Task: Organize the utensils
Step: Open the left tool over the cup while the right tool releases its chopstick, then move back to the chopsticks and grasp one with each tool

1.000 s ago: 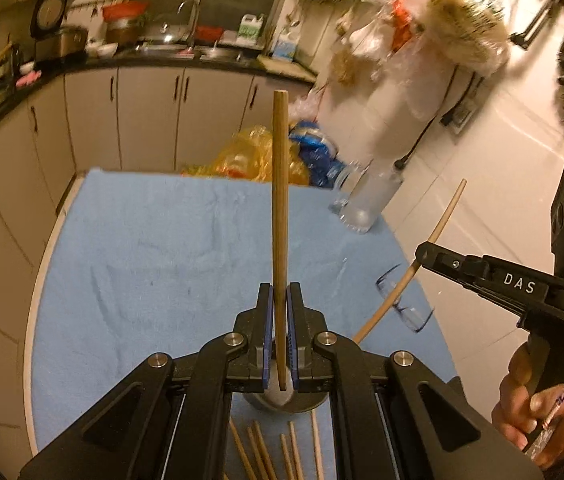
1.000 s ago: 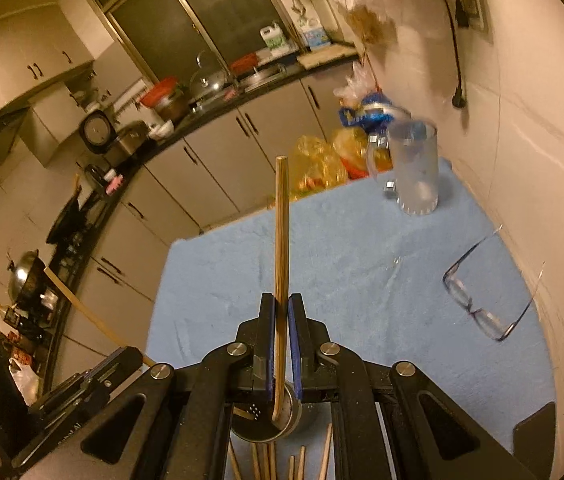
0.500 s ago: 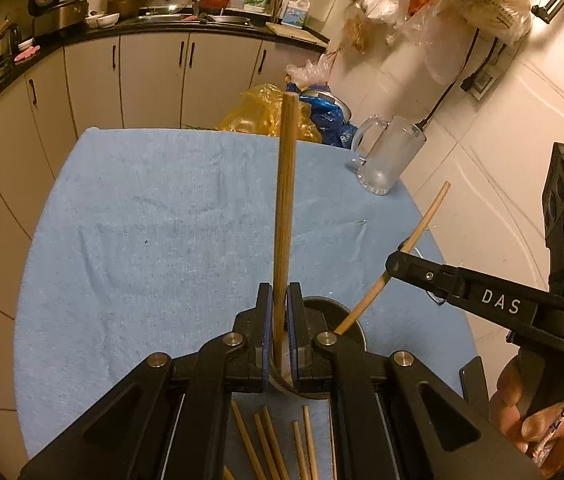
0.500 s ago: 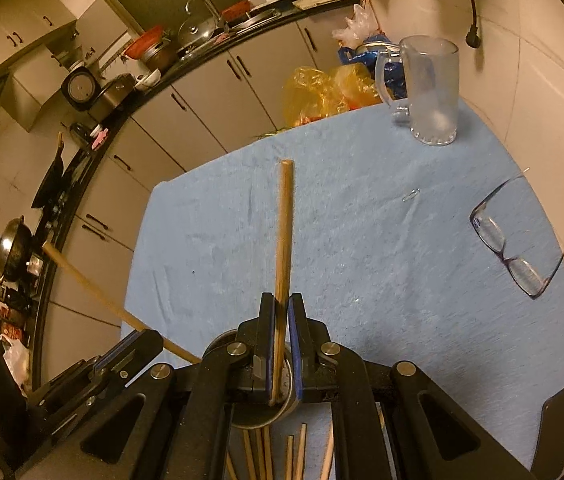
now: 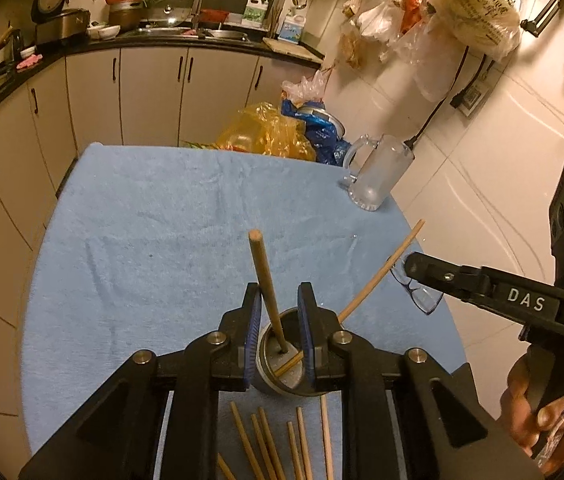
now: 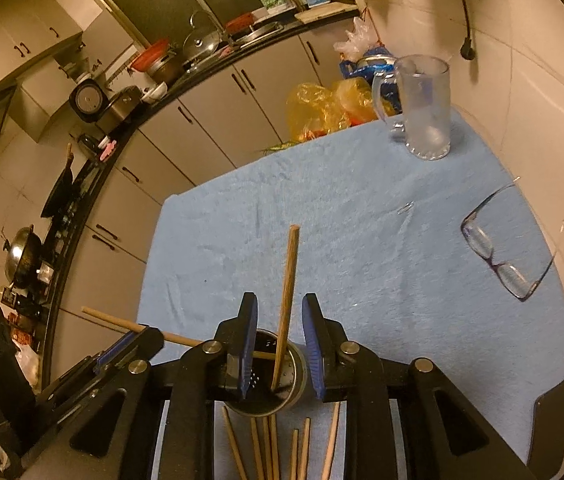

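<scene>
Both grippers are seen spread wide over a metal cup [image 5: 282, 364] on the blue cloth [image 5: 142, 240]. Left gripper [image 5: 280, 332]: its blue-padded fingers [image 5: 253, 328] are parted on either side of the cup, and nothing is clamped between them. One chopstick [image 5: 266, 288] is stood in the cup, leaning slightly leftward with its blunt end up, clear of both pads. A second chopstick [image 5: 378, 276] is propped in the cup as well and is tilted out to the right, past the black finger of the other tool. Loose chopsticks [image 5: 278, 448] are laid on the cloth just below the cup, roughly side by side.

Right gripper [image 6: 280, 344]: it is likewise held open around the cup [image 6: 270, 384], with the upright chopstick [image 6: 287, 304] free between its pads. The slanted chopstick [image 6: 134, 325] is seen running leftward across the left tool's finger. More chopsticks [image 6: 278, 452] are spread below the cup.

Farther right, a glass mug [image 6: 426, 108] is placed near the far edge of the cloth, and a pair of glasses [image 6: 498, 256] is laid near the right edge, well apart from the cup.
</scene>
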Available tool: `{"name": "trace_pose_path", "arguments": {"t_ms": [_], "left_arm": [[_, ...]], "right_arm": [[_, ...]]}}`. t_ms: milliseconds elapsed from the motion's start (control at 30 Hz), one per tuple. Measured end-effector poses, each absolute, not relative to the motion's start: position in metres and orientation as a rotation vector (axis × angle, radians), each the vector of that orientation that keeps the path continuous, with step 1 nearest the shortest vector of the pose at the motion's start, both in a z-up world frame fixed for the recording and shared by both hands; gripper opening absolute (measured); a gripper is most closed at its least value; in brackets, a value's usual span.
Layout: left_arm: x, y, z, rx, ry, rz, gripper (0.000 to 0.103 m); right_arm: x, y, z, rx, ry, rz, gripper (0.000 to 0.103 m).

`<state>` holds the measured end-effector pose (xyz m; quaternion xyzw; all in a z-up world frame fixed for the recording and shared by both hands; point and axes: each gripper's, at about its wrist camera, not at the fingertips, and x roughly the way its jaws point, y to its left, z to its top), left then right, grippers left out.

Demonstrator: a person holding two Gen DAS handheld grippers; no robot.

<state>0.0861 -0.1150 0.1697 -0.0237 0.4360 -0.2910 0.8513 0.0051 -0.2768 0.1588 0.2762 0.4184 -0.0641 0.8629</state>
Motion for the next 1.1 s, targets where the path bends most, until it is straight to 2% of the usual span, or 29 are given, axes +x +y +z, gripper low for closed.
{"name": "trace_pose_path", "arguments": {"t_ms": [67, 133, 200, 267, 600, 1100], "left_arm": [[0.080, -0.106, 0.179, -0.057, 0.895, -0.613, 0.018], [0.071, -0.093, 0.188, -0.059, 0.866, -0.604, 0.022], [0.063, -0.081, 0.194, -0.056, 0.847, -0.591, 0.026], [0.053, -0.068, 0.194, -0.053, 0.842, -0.582, 0.029], [-0.002, -0.031, 0.133, -0.051, 0.967, -0.577, 0.030], [-0.046, -0.014, 0.062, -0.037, 1.166, -0.577, 0.032]], "right_arm": [[-0.003, -0.280, 0.165, 0.580, 0.865, -0.140, 0.028], [-0.017, -0.284, 0.172, 0.586, 0.846, -0.152, 0.041], [-0.032, -0.288, 0.174, 0.586, 0.841, -0.175, 0.048], [-0.049, -0.293, 0.169, 0.595, 0.849, -0.201, 0.048], [-0.122, -0.292, 0.090, 0.688, 1.021, -0.253, 0.048], [-0.162, -0.263, 0.045, 0.702, 1.109, -0.233, 0.048]]}}
